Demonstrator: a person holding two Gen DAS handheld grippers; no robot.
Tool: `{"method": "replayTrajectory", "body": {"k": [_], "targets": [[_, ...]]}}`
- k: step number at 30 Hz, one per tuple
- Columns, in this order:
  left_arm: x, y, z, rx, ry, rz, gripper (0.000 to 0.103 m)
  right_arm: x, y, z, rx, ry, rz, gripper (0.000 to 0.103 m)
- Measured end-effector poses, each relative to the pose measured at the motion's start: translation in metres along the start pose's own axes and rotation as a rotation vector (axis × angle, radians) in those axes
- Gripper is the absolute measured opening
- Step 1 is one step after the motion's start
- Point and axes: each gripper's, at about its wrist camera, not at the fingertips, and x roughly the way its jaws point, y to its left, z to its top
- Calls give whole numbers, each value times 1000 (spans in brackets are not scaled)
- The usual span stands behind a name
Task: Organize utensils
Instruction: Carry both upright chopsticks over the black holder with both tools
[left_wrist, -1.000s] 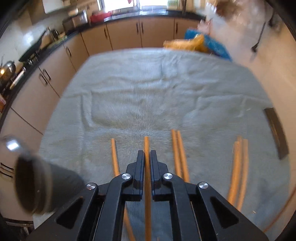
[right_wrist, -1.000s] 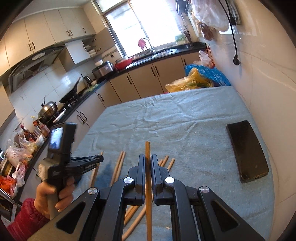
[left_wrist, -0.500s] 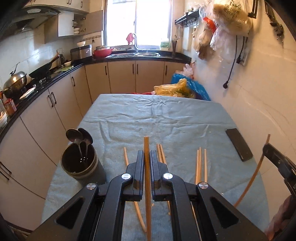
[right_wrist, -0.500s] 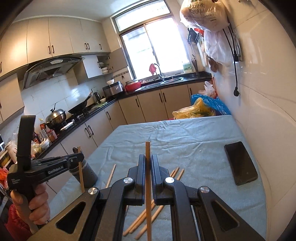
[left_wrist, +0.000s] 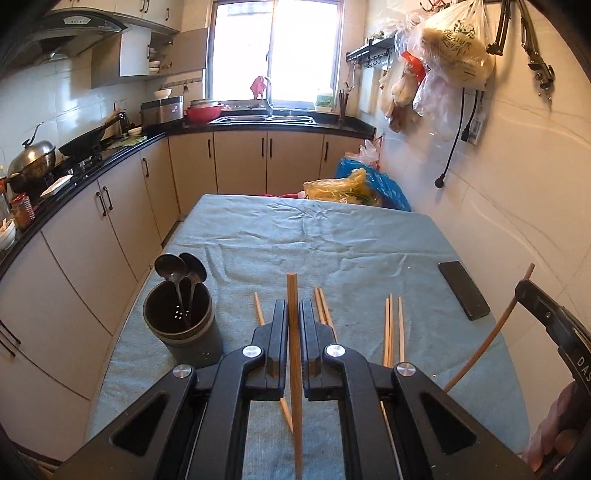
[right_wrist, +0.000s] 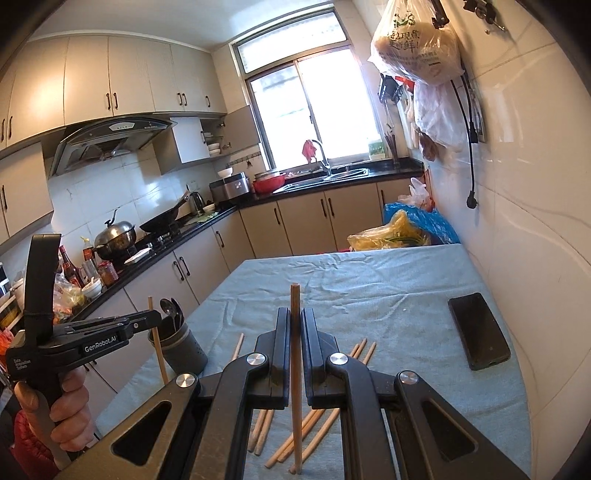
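- The left gripper (left_wrist: 292, 317) has its jaws clamped on 1 chopstick (left_wrist: 294, 354), raised above the desk (left_wrist: 332, 240) with its tip pointing up past the jaws.
- The right gripper (right_wrist: 294, 325) is closed the same way on a second chopstick (right_wrist: 295, 369), also off the desk.
- More loose chopsticks (left_wrist: 392, 328) lie scattered on the blue cloth near its front edge.
- A dark utensil holder (left_wrist: 181, 321) stands at the desk's left edge, 2 spoons (left_wrist: 181, 267) inside.
- A black phone (right_wrist: 478, 330) lies by the right wall.
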Motion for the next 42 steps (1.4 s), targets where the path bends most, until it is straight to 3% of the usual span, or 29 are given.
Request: {"method": "replayTrajectory", "body": {"k": [15,29,42], "targets": [[-19,7,2,-15,-33,-12,6,-6,6,4,-9,-9,21,6],[-21,15,10,-31,-18,-33,6,-9,8,11,-4,-15,33,6],[-42,3,10,30,-75,-82,5,-6,11,10,-9,-15,39,6]]}}
